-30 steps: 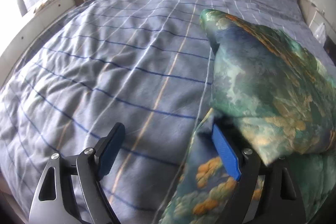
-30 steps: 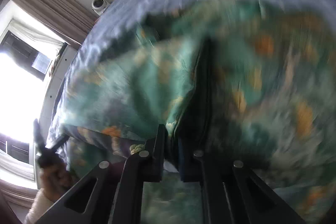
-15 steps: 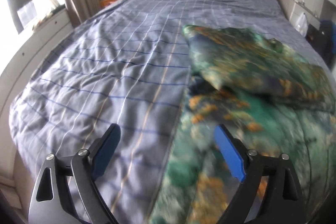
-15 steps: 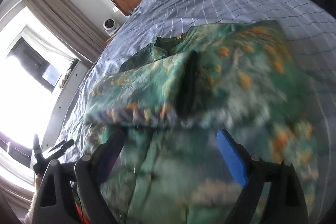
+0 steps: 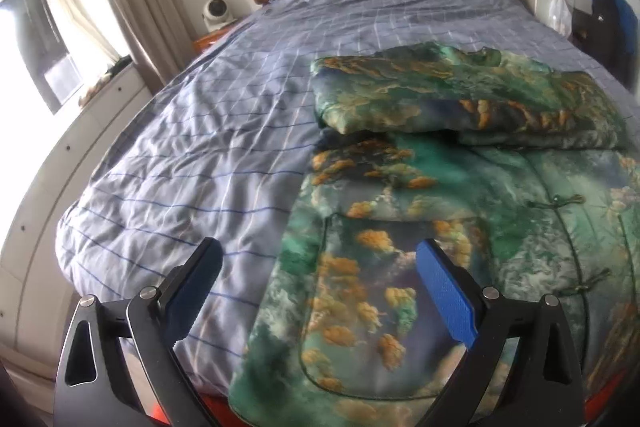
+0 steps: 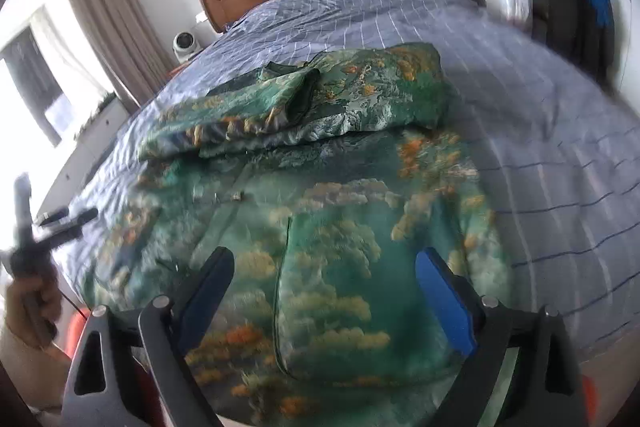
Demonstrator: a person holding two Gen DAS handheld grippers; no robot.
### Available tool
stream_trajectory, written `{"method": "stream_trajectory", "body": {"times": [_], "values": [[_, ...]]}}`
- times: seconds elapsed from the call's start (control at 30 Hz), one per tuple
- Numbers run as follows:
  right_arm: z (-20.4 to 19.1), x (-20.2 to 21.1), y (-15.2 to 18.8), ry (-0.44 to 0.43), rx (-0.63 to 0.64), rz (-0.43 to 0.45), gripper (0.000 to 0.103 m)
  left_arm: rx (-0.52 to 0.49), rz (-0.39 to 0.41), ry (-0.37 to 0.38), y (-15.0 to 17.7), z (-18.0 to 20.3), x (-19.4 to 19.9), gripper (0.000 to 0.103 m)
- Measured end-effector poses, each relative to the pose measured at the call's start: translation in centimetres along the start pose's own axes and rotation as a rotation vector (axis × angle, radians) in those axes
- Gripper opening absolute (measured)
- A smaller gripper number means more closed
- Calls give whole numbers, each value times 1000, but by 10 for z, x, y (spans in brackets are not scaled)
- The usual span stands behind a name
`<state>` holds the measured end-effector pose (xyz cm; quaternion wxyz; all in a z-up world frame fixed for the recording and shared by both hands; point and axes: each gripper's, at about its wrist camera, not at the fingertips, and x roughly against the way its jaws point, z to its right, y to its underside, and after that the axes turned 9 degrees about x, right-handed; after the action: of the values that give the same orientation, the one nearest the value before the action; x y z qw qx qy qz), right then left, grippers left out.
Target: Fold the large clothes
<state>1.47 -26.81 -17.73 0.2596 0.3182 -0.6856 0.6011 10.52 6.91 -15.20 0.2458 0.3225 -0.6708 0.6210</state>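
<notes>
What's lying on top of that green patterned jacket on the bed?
The green jacket's own sleeves are folded across its upper part. Whatever lies beneath those folds is covered. Under the jacket is the blue checked bedcover.

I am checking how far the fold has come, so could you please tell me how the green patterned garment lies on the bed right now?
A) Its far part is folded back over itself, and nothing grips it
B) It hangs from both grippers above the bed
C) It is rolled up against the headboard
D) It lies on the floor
A: the far part of the green patterned garment lies doubled over on the bed, and both the left gripper and the right gripper are open above it, holding nothing.
</notes>
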Motion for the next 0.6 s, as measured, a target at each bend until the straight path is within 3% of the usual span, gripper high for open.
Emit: {"method": "stream_trajectory", "body": {"times": [0.27,0.4,0.6], "values": [[-10,5,11,61,51,2,92,-2,14,-20,8,5,9,100],[-16,14,12,109,76,35,93,9,-30,-65,18,8,4,102],[-30,33,10,187,164,142,98,101,-21,89,38,-5,17,102]]}}
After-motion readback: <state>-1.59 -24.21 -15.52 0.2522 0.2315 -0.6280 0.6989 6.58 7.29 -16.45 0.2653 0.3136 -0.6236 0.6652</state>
